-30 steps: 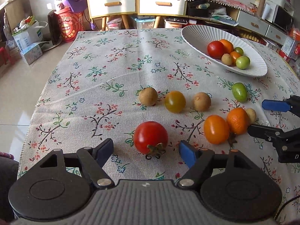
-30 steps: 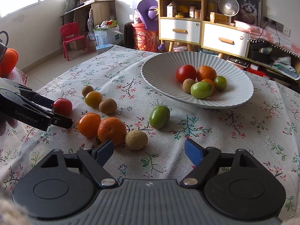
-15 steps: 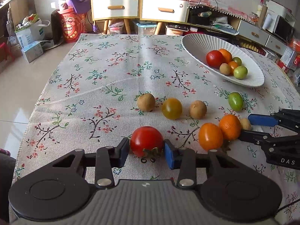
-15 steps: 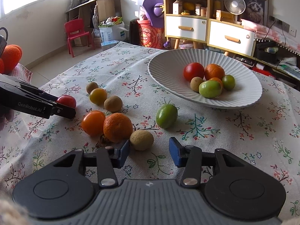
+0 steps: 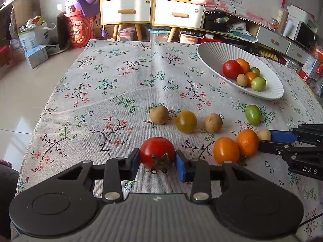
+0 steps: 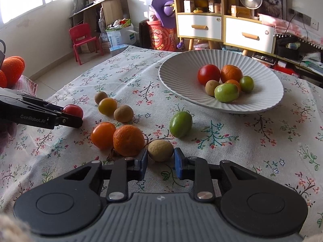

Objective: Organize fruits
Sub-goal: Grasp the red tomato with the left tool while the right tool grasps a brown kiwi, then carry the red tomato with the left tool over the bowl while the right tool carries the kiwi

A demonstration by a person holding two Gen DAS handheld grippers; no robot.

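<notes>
You are gripping two fruits near the tablecloth's near edge: left gripper [image 5: 157,162] clamping the red tomato [image 5: 157,152], right gripper [image 6: 160,162] pinching the tan fruit [image 6: 160,150]. Next, lifting both toward the white bowl [image 6: 181,84] at the far right.

The right tongs [image 6: 160,161] have just closed on a small tan fruit [image 6: 160,150] lying on the floral cloth of the counter [image 6: 262,151], their blue pads against its two sides. Touching the left pad sits a mandarin [image 6: 128,140], beside an orange tomato [image 6: 103,135]. Farther off, a green fruit [image 6: 180,124] lies near the white ribbed bowl [image 6: 181,76]. At left, the left tongs [image 6: 75,116] hold a red tomato [image 6: 73,110].
</notes>
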